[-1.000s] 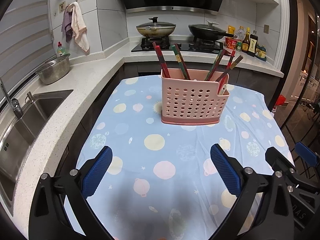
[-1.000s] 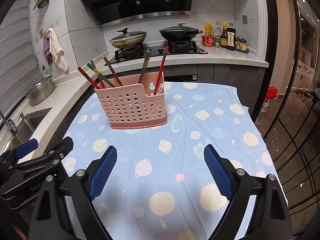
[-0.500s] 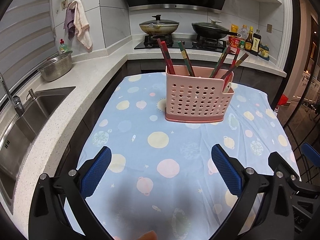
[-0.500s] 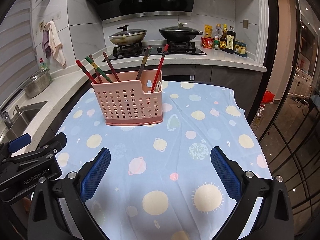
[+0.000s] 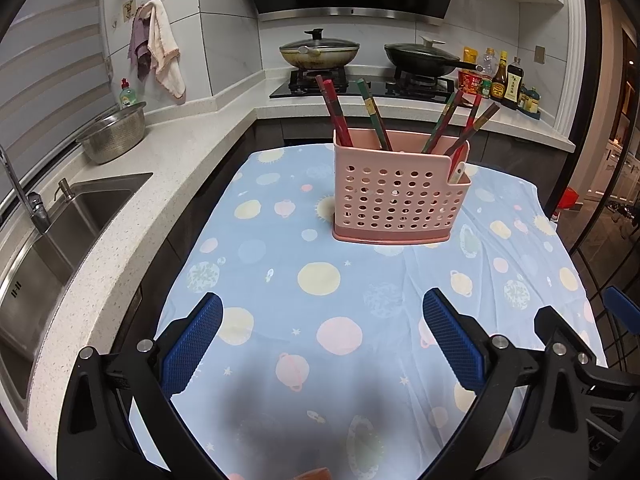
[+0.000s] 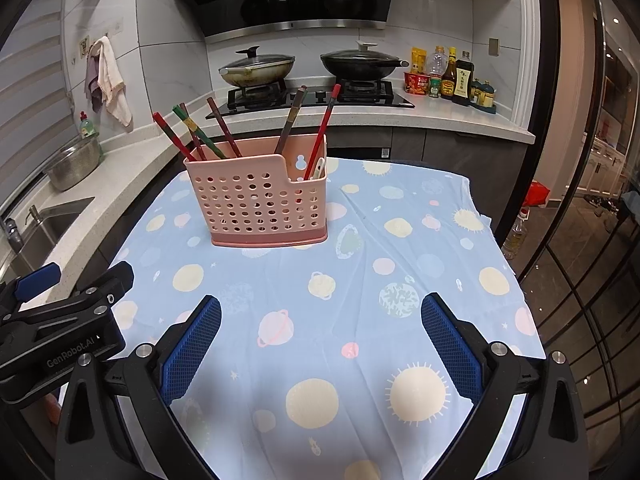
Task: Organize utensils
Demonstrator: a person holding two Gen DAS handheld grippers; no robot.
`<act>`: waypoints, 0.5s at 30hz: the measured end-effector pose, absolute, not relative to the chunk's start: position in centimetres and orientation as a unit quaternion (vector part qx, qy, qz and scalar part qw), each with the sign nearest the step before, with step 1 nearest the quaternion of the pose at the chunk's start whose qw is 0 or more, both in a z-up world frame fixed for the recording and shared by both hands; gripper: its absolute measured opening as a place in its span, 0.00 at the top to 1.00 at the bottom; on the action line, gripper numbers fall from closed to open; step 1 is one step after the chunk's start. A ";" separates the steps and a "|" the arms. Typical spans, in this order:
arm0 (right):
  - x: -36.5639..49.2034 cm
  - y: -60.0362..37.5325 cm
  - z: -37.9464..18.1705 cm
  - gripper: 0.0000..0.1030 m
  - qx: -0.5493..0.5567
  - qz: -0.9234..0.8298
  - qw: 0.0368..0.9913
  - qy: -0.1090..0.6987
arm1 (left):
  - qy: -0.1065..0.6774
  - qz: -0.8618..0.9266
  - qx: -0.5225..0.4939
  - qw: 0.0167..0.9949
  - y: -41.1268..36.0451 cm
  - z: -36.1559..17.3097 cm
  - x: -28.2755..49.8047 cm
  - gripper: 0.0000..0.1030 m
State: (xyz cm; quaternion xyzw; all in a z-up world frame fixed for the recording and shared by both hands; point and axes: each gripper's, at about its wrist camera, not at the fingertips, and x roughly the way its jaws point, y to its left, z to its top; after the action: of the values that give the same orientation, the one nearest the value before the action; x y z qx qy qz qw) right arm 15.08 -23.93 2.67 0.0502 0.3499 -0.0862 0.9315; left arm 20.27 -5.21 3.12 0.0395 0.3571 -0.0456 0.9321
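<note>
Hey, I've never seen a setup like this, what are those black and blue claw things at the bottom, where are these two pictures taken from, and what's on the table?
Those are handheld tongs, one in each of a person's hands, each with a fisheye camera looking forward along its two blue-padded fingers. One picture comes from the left tongs, the other from the right tongs; each view also catches the other tool at its edge. Both stand open and hold nothing. They hover over a table with a blue planet-print cloth. On it stands a pink perforated utensil basket with chopsticks leaning inside. Behind are a stove with two lidded pans and a sink.
</note>
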 end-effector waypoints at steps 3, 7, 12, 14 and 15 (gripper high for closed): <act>15.1 -23.9 2.6 0.06 0.048 -0.086 0.931 0.351 | 0.360 -0.044 0.037 0.931 -5.1 3.1 20.3 0.07; 15.2 -23.7 2.6 0.06 0.046 -0.086 0.931 0.352 | 0.359 -0.041 0.037 0.932 -5.0 3.0 20.4 0.07; 15.3 -23.6 2.6 0.06 0.045 -0.086 0.931 0.353 | 0.356 -0.035 0.042 0.933 -5.1 3.1 20.4 0.07; 15.3 -23.6 2.5 0.06 0.045 -0.086 0.931 0.353 | 0.354 -0.030 0.041 0.934 -5.0 3.2 20.4 0.07; 15.3 -23.6 2.5 0.06 0.045 -0.086 0.930 0.354 | 0.355 -0.030 0.039 0.934 -5.0 3.2 20.4 0.07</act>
State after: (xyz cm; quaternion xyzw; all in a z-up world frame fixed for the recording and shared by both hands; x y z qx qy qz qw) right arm 15.34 -23.63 2.54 0.0453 0.3535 -0.0859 0.9304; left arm 20.42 -4.99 3.16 0.0390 0.3545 -0.0301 0.9337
